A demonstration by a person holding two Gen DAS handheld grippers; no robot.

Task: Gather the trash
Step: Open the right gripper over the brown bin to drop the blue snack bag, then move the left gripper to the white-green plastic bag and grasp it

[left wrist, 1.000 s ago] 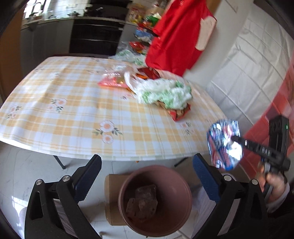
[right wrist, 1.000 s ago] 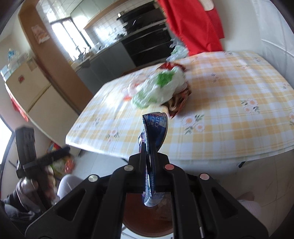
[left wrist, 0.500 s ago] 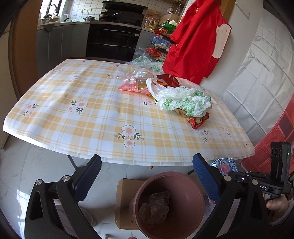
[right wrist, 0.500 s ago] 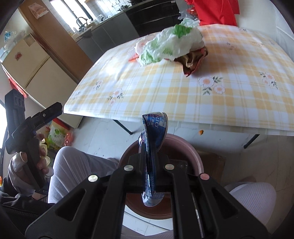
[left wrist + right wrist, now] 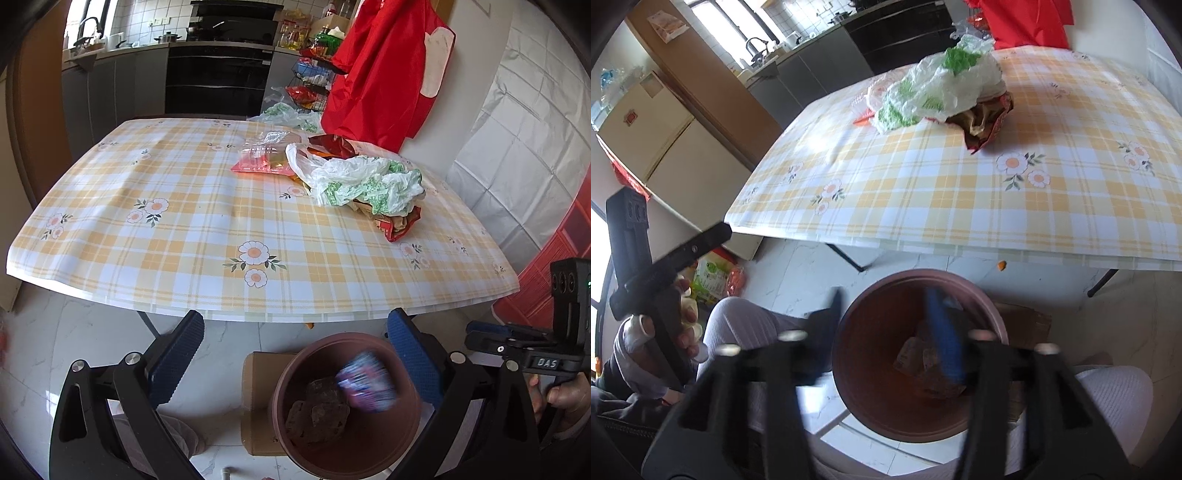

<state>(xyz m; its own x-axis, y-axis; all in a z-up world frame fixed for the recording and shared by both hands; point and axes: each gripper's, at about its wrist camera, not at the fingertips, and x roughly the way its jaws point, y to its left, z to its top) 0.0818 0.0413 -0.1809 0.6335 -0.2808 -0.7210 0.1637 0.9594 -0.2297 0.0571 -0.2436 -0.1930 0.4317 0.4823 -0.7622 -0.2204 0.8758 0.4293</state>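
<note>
A brown round bin (image 5: 295, 439) (image 5: 871, 413) stands on the floor below the table's near edge, with crumpled trash at its bottom. A blue and purple wrapper (image 5: 365, 380) is blurred in the air inside the bin's mouth. My right gripper (image 5: 890, 325) is open and empty above the bin, blurred by motion; it also shows in the left wrist view (image 5: 480, 334). My left gripper (image 5: 295, 350) is open and empty above the bin. On the table lie a white and green plastic bag (image 5: 369, 184) (image 5: 934, 92), a red snack wrapper (image 5: 399, 225) and a clear packet (image 5: 266, 158).
The table (image 5: 184, 229) has a yellow checked floral cloth. A cardboard sheet (image 5: 255, 406) lies under the bin. A red garment (image 5: 380, 70) hangs at the wall behind. Kitchen counters and an oven (image 5: 218, 81) stand at the back. My knees (image 5: 1108, 391) are beside the bin.
My right gripper came down over the bin and opened. The blue wrapper left its jaws and is dropping into the bin. My left gripper stayed open.
</note>
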